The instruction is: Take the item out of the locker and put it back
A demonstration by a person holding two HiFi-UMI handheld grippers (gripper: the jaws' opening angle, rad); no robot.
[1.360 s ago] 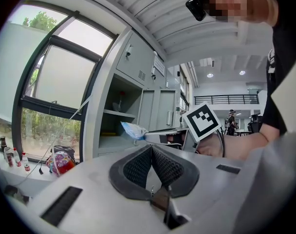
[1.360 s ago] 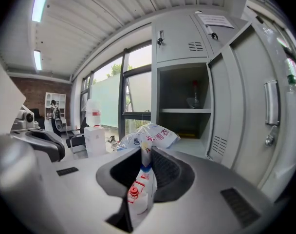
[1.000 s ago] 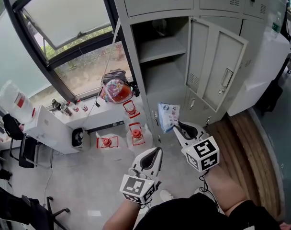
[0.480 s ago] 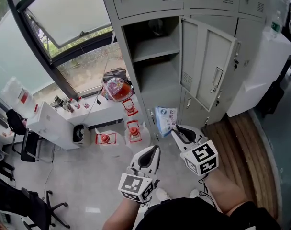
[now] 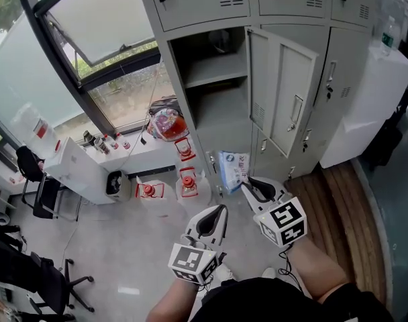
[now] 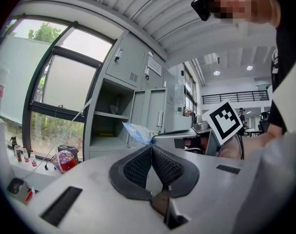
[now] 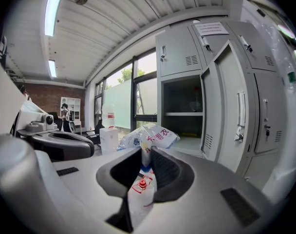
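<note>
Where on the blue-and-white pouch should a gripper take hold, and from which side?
Take the pouch by its flat sealed edge, coming in level from the person's side. That edge is thin enough to fit between fingers, while the body bulges. The right gripper pinches it there.

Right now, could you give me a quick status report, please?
Right gripper shut on bag, bag outside locker. Left gripper shut, empty. Door open, nothing blocking the opening.

Locker [image 5: 284, 79] looks matt painted metal; the bag [image 5: 232, 168], probably glossy crinkled plastic.
</note>
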